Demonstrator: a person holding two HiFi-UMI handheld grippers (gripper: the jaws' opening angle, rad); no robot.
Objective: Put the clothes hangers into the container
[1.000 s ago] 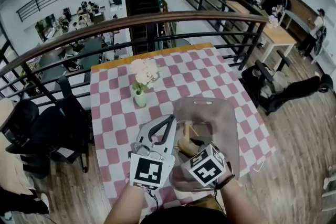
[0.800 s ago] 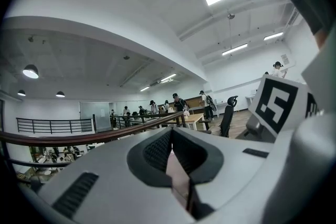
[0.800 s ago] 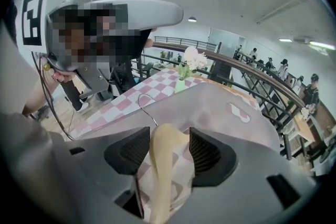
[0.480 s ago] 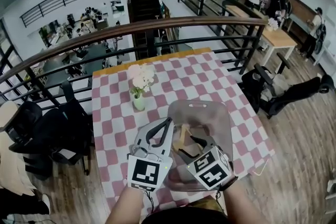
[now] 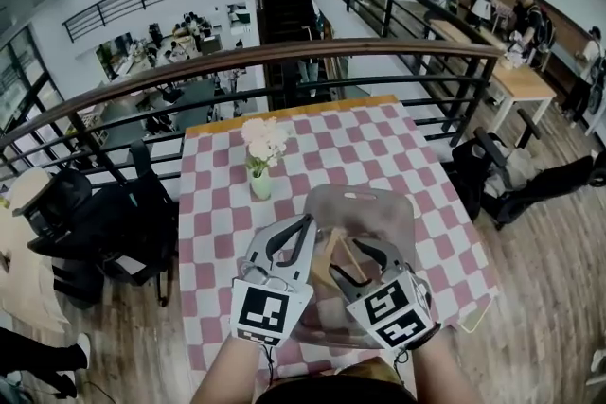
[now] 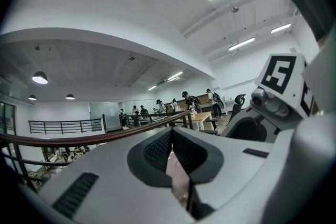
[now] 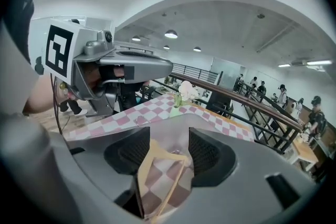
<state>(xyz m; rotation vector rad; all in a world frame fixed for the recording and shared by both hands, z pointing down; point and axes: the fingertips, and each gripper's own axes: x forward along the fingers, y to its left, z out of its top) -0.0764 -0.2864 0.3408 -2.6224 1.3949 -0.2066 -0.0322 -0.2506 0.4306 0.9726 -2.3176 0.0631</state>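
Hangers of pale wood [image 7: 143, 164] lie in the translucent grey plastic container [image 5: 365, 203] on the pink-checked table [image 5: 218, 222]; my right gripper [image 7: 169, 152] points down over them, jaws wide, empty; my left gripper [image 5: 305, 224] tilts up, jaws together

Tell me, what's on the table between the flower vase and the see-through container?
Nothing but bare pink-and-white checked tablecloth lies between the vase and the container. The head view shows this stretch plainly.
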